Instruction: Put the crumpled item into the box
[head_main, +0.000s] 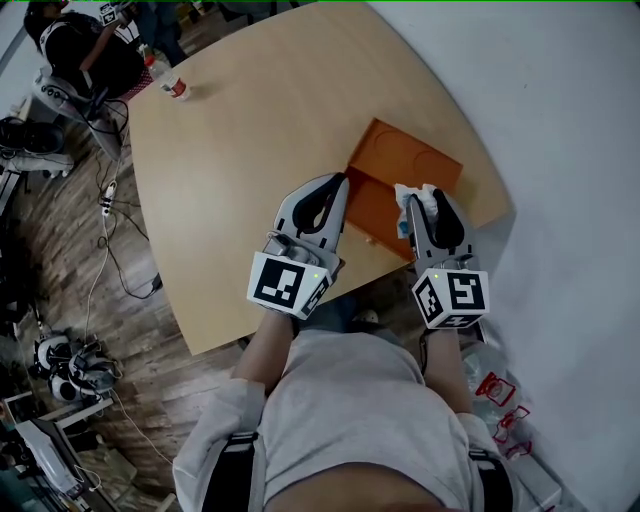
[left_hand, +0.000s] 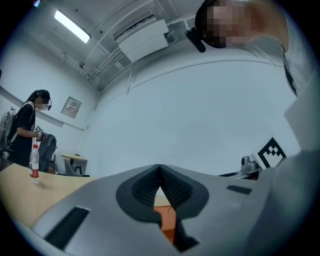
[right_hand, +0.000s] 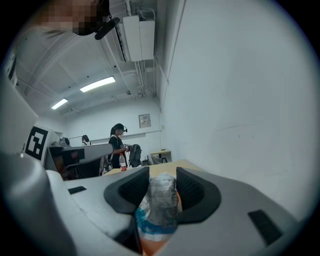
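An open orange box (head_main: 400, 170) lies on the tan table (head_main: 270, 130) near its front right edge. My right gripper (head_main: 418, 198) is shut on the crumpled item (right_hand: 159, 202), a white and blue wrapper, and holds it over the box's near part. The crumpled item (head_main: 412, 203) pokes out white between the jaws in the head view. My left gripper (head_main: 338, 186) is shut with nothing in it, its tips at the box's left edge. A strip of the orange box (left_hand: 167, 220) shows below the left jaws.
A plastic bottle with a red label (head_main: 174, 87) stands at the table's far left corner, next to a person (head_main: 90, 50). Cables and gear lie on the wooden floor (head_main: 60, 250) to the left. A white wall (head_main: 560, 120) runs along the table's right side.
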